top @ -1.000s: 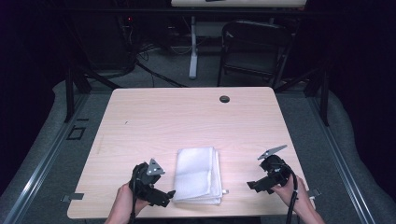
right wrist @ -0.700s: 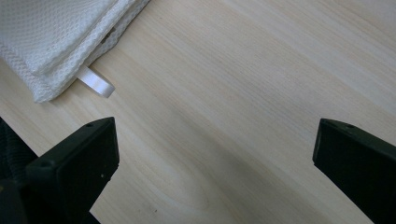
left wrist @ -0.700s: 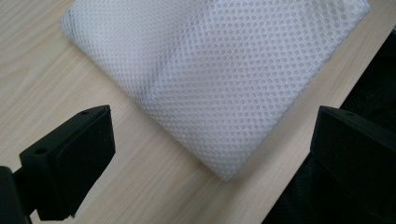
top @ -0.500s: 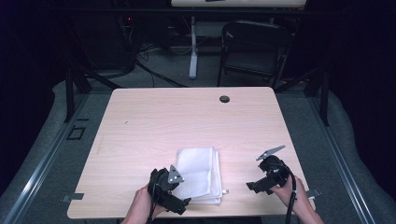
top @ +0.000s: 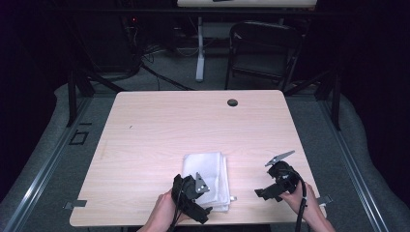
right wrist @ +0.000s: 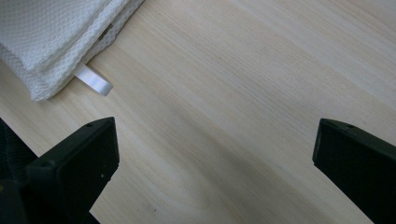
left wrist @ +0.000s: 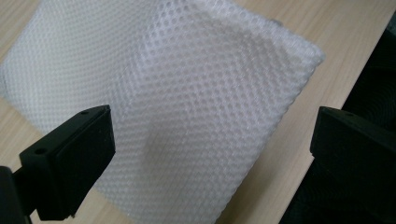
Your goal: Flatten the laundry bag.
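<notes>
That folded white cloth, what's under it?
The folded white cloth lies flat on the wooden table. A small white loop pokes out from under its edge. Anything else beneath is covered. The left tongs hover over its near corner.

- The table [top: 159, 130] has a pale wood-grain top with rounded corners and a small dark round cap [top: 232, 102] near its far edge.
- Beyond the table stands a dark folding chair [top: 263, 53].
- Left of the chair, a pale post [top: 199, 48] rises from the floor, with black cables [top: 145, 67] beside it.
- Grey carpet [top: 63, 125] surrounds the table; the room beyond lies dark.
</notes>
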Demonstrator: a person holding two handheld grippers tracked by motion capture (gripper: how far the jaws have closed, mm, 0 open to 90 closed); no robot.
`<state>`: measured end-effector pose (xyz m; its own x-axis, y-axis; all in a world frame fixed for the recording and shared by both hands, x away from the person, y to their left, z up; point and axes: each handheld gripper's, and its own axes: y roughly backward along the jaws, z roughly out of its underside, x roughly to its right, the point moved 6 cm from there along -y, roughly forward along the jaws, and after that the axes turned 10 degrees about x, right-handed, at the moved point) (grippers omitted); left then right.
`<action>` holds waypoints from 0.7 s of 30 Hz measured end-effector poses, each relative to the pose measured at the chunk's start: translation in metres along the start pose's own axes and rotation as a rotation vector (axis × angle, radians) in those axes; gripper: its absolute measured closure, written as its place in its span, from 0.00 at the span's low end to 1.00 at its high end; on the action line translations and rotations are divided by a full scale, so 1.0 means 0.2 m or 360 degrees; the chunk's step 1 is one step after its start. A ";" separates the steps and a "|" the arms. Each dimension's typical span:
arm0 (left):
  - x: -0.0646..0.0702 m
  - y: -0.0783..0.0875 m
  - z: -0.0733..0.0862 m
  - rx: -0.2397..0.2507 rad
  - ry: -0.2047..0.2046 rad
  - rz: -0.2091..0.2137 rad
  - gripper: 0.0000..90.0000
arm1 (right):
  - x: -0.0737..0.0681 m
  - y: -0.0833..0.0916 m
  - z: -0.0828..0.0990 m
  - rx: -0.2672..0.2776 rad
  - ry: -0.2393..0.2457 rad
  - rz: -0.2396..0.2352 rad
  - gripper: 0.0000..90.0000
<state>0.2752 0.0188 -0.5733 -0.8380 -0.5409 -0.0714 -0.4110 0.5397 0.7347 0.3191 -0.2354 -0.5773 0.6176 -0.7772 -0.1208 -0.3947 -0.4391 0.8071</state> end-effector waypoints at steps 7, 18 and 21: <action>0.03 -0.04 -0.04 0.0009 -0.0051 -0.0016 0.13 | 0.00 0.00 0.00 -0.0011 0.0012 -0.0016 0.00; 0.04 -0.04 -0.06 0.0106 -0.0069 0.0016 0.44 | -0.01 0.00 0.00 -0.0007 0.0032 -0.0005 0.02; 0.04 -0.03 -0.07 0.0136 -0.0091 0.0042 0.54 | -0.03 0.00 -0.01 0.0019 0.0017 -0.0044 0.03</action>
<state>0.2748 0.0027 -0.5692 -0.8670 -0.4896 -0.0930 -0.4158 0.6078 0.6766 0.3170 -0.2306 -0.5763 0.6355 -0.7598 -0.1370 -0.3854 -0.4659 0.7965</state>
